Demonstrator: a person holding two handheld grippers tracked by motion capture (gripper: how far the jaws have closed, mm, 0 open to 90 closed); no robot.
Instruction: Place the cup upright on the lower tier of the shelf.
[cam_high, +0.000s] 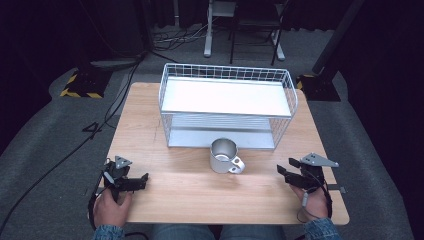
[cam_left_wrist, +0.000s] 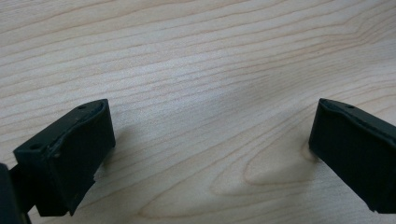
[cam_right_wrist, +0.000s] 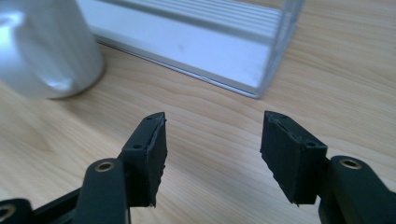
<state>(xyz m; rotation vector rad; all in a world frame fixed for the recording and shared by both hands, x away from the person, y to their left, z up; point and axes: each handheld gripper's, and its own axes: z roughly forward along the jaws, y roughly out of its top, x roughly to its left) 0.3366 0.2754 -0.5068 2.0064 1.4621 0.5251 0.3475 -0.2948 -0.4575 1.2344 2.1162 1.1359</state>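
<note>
Grey carpet (cam_high: 45, 130) spreads around a light wooden table (cam_high: 200, 195), with black cables (cam_high: 100, 125) trailing across the floor at the far left, a yellow-and-black striped block (cam_high: 82, 85) beside them, and white furniture legs (cam_high: 207, 35) standing in the dark at the far end of the room. On the near left of the table, the left gripper (cam_high: 142, 179) lies low over bare wood, its jaws spread wide with nothing between them; the left gripper view shows the same broad gap above plain grain (cam_left_wrist: 210, 93). The left hand (cam_high: 112, 207) grips it from the near edge. On the near right, the right gripper (cam_high: 285, 167) also has its jaws apart and empty, held by the right hand (cam_high: 312, 200), and in the right gripper view (cam_right_wrist: 212, 140) they point toward the rack's near corner. Between the two, near the table's middle, a metal mug (cam_high: 225, 155) stands upright with its handle turned to the near right; its inside looks empty. Just behind the mug sits a white wire rack (cam_high: 227, 107) with two shelves, an upper one (cam_high: 225, 97) and a lower one (cam_high: 220, 135), both bare.
</note>
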